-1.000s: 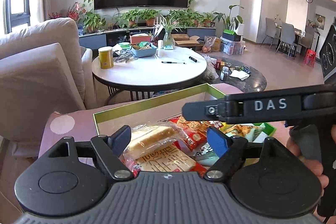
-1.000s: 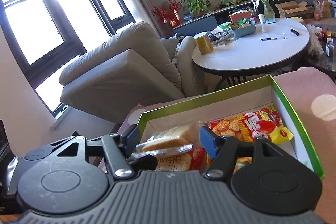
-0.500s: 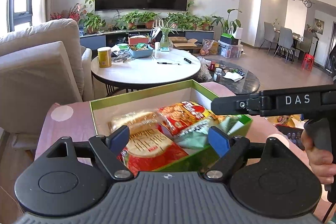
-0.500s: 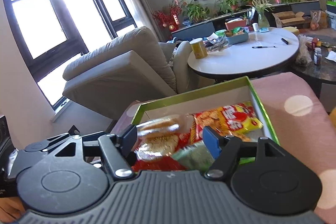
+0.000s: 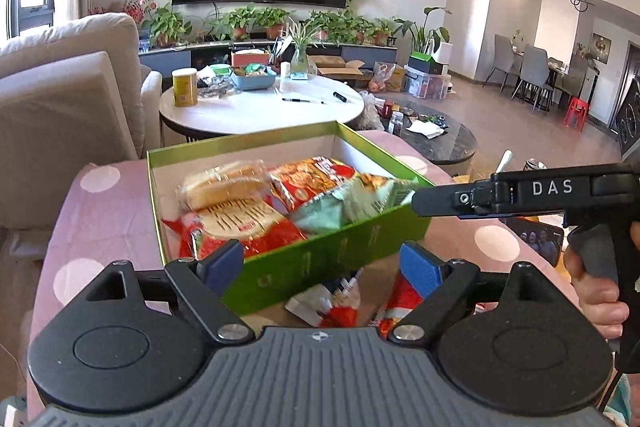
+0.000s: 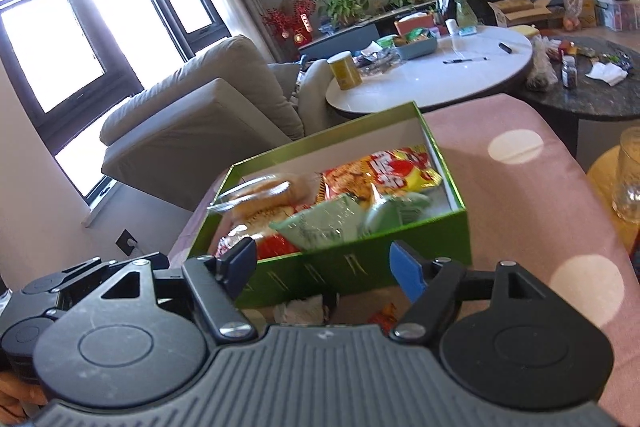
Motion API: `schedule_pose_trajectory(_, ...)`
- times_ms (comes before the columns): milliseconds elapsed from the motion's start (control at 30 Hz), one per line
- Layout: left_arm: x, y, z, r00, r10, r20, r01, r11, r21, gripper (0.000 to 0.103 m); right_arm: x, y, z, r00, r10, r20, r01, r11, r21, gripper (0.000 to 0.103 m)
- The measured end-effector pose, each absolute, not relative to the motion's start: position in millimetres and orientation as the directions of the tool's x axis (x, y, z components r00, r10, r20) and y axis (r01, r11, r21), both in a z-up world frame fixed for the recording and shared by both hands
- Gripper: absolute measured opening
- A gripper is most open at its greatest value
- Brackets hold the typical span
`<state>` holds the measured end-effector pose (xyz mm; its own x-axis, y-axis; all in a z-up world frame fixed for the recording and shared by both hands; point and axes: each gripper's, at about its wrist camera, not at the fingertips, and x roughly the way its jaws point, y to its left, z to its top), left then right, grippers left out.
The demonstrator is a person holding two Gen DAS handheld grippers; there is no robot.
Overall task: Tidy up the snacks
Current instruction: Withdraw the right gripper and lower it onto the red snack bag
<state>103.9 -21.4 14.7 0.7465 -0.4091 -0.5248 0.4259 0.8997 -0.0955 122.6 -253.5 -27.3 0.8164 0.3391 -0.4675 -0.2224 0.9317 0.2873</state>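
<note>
A pink spotted cloth [image 5: 108, 211] covers the near surface, with a beige sofa [image 5: 60, 99] to the left and a white round table [image 5: 256, 111] beyond, which carries a yellow can [image 5: 185, 87] and a pen [image 5: 304, 101]. On the cloth sits the green box [image 5: 320, 259], its near wall standing between both grippers and the snacks inside. A second ago both cameras sat right over the packets; now they have drawn back and the whole box shows, with loose wrappers [image 5: 340, 303] on the cloth in front of it. The left gripper [image 5: 320, 267] is opening, nothing between its blue pads. The right gripper [image 6: 324, 267] stands partly spread and empty. In the box lie a clear-wrapped bread roll [image 5: 224, 183], a red and yellow packet [image 6: 392, 175] and pale green packets [image 6: 332, 223], piled loosely.
</note>
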Motion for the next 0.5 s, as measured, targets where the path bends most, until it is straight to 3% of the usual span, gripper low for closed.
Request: schedule_pose_trajectory(500, 87.8, -51.5, -5.9, 0.667, -0.469, -0.579, 0.505, 0.856, -0.111, 0.084, 104.0, -280.9, -57.7, 0.791, 0.284, -0.542, -0.153, 0.949, 0.274, 0.062)
